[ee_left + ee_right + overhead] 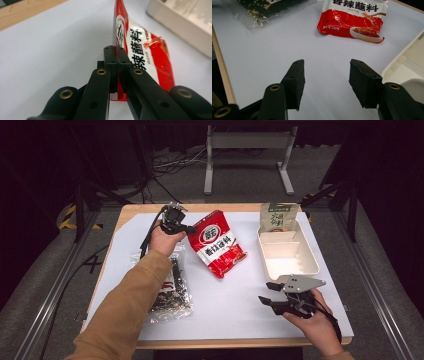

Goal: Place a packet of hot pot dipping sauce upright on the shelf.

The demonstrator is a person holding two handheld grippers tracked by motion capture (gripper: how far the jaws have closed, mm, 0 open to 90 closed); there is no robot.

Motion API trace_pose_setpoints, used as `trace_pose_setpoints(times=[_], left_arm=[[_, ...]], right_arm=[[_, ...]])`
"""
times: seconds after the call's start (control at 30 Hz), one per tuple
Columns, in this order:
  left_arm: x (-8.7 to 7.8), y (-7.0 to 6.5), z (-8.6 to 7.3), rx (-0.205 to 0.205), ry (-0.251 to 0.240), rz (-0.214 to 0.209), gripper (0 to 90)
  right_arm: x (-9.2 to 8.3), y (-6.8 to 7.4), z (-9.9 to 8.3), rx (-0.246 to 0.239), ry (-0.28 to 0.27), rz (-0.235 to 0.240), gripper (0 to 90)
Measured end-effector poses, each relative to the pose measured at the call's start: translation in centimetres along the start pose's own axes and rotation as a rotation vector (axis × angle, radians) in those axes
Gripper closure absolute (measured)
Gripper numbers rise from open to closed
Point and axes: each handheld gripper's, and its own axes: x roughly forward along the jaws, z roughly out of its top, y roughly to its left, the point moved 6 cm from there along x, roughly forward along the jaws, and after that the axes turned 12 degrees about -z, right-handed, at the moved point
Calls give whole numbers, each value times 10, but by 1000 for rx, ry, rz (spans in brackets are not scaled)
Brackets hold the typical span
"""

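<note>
With left gripper (115,53) clamped on glossy red seasoning packet (218,245), lift clear toward white plastic tray (312,257); right gripper (327,75) agape, empty.

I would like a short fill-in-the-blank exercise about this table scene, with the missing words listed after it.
1. The left gripper is shut on the edge of the ____ packet.
2. The jaws of the right gripper stand ____, with nothing between them.
3. The green pouch leans at the far end of the white ____.
4. The clear bag of dark contents lies beside the person's ____ forearm.

Missing words: red; open; tray; left
</note>
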Motion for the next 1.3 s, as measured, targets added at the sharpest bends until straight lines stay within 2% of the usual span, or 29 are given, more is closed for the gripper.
trace_pose_setpoints(times=[0.1,0.17,0.2,0.53,0.67,0.8,0.97,1.3], left_arm=[[-6,-11,4,18,-12,-22,900],[-10,-21,7,24,-23,-51,900],[-10,-21,7,24,-23,-51,900],[-28,-65,20,129,-40,-108,900],[-31,-84,22,181,-28,-131,900],[-33,-102,24,234,-20,-162,900],[-37,-113,25,268,-15,-170,900],[-54,-138,25,371,20,-178,900]], right_arm=[[-1,-1,1,0,-3,-6,465],[-2,-2,1,-2,-6,-10,464],[-2,-2,1,-2,-6,-10,464],[-10,-7,6,4,-22,-29,471],[-13,-8,6,-39,-12,-30,561],[-16,-9,6,-48,-7,-18,599],[-18,-10,8,-44,-14,-19,593],[-20,-12,18,-38,-40,-16,536]])
